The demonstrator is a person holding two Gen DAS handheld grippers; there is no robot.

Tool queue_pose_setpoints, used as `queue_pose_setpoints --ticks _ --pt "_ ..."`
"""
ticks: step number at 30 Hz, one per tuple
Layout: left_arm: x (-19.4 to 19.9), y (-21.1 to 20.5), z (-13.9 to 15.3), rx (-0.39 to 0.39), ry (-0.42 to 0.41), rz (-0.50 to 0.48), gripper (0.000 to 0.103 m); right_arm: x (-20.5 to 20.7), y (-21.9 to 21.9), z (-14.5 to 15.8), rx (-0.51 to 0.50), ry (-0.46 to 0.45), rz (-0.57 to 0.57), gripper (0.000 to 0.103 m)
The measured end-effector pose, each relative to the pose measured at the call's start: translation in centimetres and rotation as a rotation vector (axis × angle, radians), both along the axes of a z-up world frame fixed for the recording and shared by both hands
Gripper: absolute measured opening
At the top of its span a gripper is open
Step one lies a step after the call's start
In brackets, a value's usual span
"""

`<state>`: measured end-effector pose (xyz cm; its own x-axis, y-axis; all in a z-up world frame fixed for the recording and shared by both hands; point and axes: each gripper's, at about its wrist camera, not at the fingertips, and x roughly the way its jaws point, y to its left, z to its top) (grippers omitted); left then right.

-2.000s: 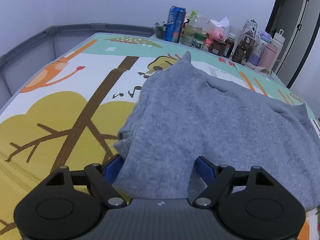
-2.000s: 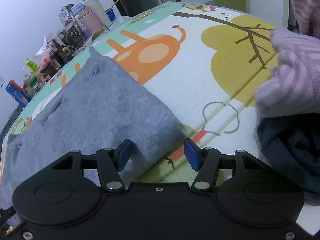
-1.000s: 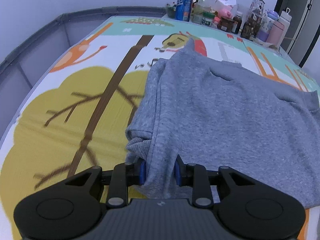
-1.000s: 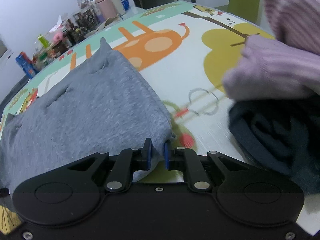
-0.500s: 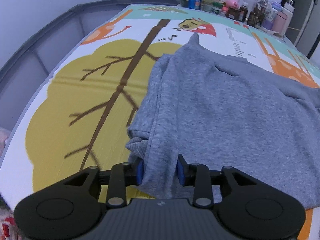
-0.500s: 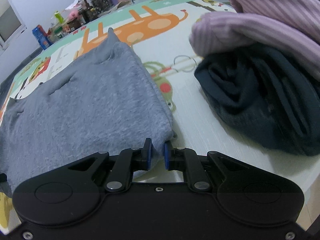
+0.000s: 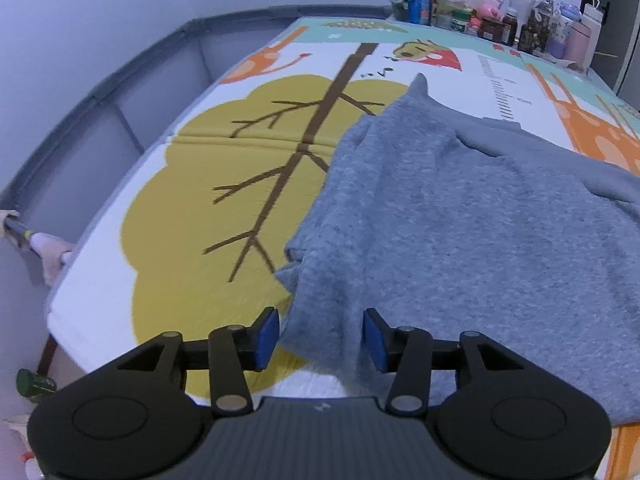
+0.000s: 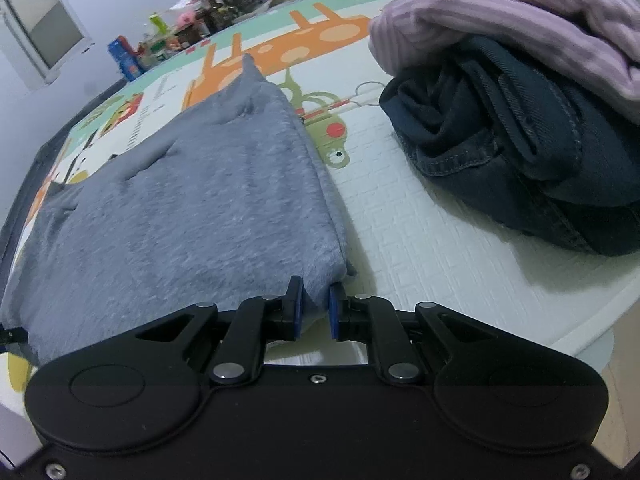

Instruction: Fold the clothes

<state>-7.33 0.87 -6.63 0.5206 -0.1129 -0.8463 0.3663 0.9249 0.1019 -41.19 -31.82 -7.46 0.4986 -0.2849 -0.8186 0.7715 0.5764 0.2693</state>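
A grey sweater (image 7: pixel 460 208) lies folded on the cartoon play mat (image 7: pixel 192 208), reaching down to the mat's near edge. My left gripper (image 7: pixel 322 338) stands open with the sweater's near left corner hanging loose between its blue pads. In the right wrist view the same grey sweater (image 8: pixel 180 200) fills the left half. My right gripper (image 8: pixel 314 310) is shut on its near right corner, close to the mat's front edge.
A dark denim garment (image 8: pixel 512 144) with a folded lilac ribbed knit (image 8: pixel 520 20) on top lies right of the sweater. Bottles, cans and jars (image 7: pixel 492 16) crowd the far end. A low grey wall (image 7: pixel 120 112) borders the mat's left side.
Both grippers pulled the sweater toward the near edge of the mat. The left gripper, shut on the corner half a second ago, has opened. The right gripper stays shut.
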Motion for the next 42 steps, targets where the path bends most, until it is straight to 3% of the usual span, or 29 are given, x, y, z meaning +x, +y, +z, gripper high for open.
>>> queue_pose_setpoints --ticks 5,10,14,16,22,27,31,37,42 --pt "-1.6 -0.1 2.0 0.001 -0.106 0.039 0.047 -1.1 0.4 0.1 -0.012 -0.02 0.026 0.016" --pt "-2.8 -1.9 3.7 -0.019 -0.165 -0.024 0.047 -2.2 0.6 0.1 -0.022 -0.036 0.044 0.018" --pt "-3.7 -3.3 5.1 -0.034 -0.213 -0.074 0.048 -3.3 0.6 0.0 -0.043 -0.034 0.017 0.033" --pt "-4.2 -4.2 5.7 -0.041 -0.232 -0.106 0.048 -3.8 0.3 -0.1 -0.039 -0.049 0.003 0.033" --pt "-5.2 -9.4 5.2 -0.062 -0.2 -0.27 0.045 -5.1 0.3 -0.4 -0.012 -0.093 -0.026 0.035" --pt "-5.6 -13.3 4.0 -0.101 -0.156 -0.353 0.035 -5.6 0.9 -0.7 0.009 -0.13 -0.055 0.04" --pt "-5.5 -15.5 3.2 -0.161 -0.119 -0.43 0.021 -5.5 1.5 -0.9 0.017 -0.143 -0.069 0.041" --pt "-5.0 -18.1 1.7 -0.243 -0.095 -0.539 0.017 -4.8 2.6 -1.3 0.039 -0.172 -0.122 0.045" --pt "-3.9 -19.9 0.2 -0.234 -0.096 -0.564 0.016 -3.9 3.0 -1.8 0.075 -0.2 -0.19 0.048"
